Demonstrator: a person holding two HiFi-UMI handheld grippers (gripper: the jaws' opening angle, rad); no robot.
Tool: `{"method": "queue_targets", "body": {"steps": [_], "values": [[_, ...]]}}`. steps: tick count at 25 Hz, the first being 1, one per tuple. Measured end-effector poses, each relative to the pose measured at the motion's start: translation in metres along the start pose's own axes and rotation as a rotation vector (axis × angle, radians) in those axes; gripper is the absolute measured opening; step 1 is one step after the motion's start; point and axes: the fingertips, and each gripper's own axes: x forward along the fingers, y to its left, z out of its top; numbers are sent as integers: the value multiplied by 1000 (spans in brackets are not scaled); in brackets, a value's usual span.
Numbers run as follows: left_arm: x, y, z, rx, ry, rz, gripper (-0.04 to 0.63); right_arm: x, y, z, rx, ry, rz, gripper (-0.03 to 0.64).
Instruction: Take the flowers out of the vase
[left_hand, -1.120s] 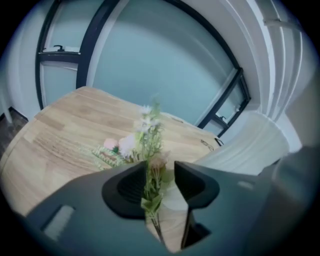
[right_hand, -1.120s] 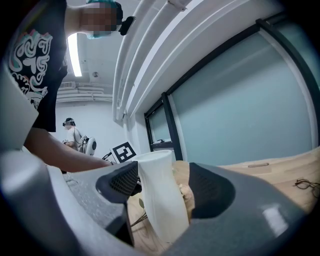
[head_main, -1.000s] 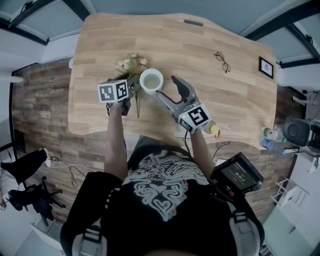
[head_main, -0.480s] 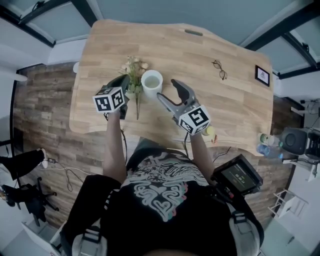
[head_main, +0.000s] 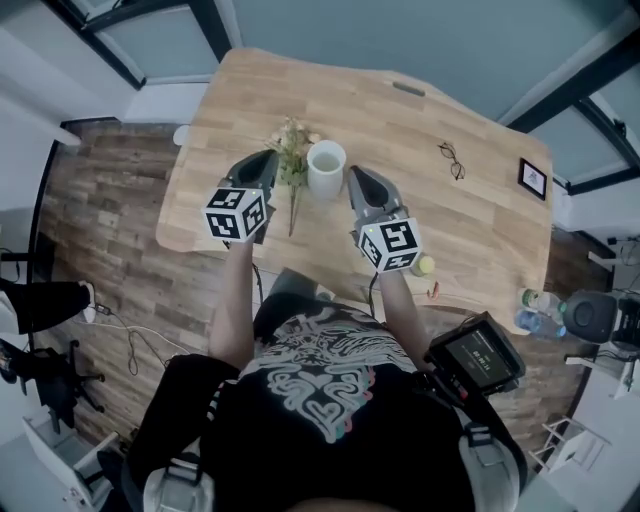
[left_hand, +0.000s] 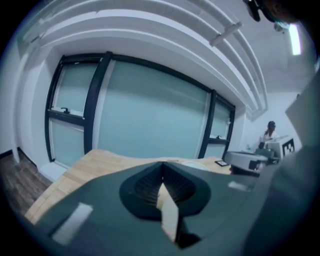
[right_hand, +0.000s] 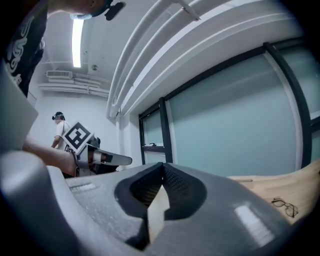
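**Flowers out, job looks done**

We see the small bunch of pale dried flowers (head_main: 293, 150) lying flat on the light wooden worktop (head_main: 420, 130). It sits just left of the white cylindrical vase (head_main: 326, 168), stems pointing back toward us. Vase looks empty inside. Left gripper (head_main: 268, 160) & right gripper (head_main: 358, 176) flank the vase, both w/ jaws together and nothing between them. We reckon nothing's left to do.

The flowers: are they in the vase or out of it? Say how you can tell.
Out. The flowers lie flat on the table beside the upright white vase, and nothing shows in its mouth.
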Motion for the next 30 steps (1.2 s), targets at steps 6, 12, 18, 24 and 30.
{"method": "queue_targets", "body": {"steps": [6,12,18,24,30], "values": [[-26,-20,20,113,-57,16,-11,-11,20,13,-38,9,-78,0],[-28,-22,30,97,-94,-30,-11,-5,39,11,-77,52,-116,-2],[-67,-14,22,124,-98,-68,-11,-4,98,4,-135,89,-168,-2],[-74,-8,21,142,-92,-92,-11,-3,106,7,-173,105,-215,-3],[-62,-6,21,144,-84,-87,-11,-4,93,8,-171,104,-249,-2]]}}
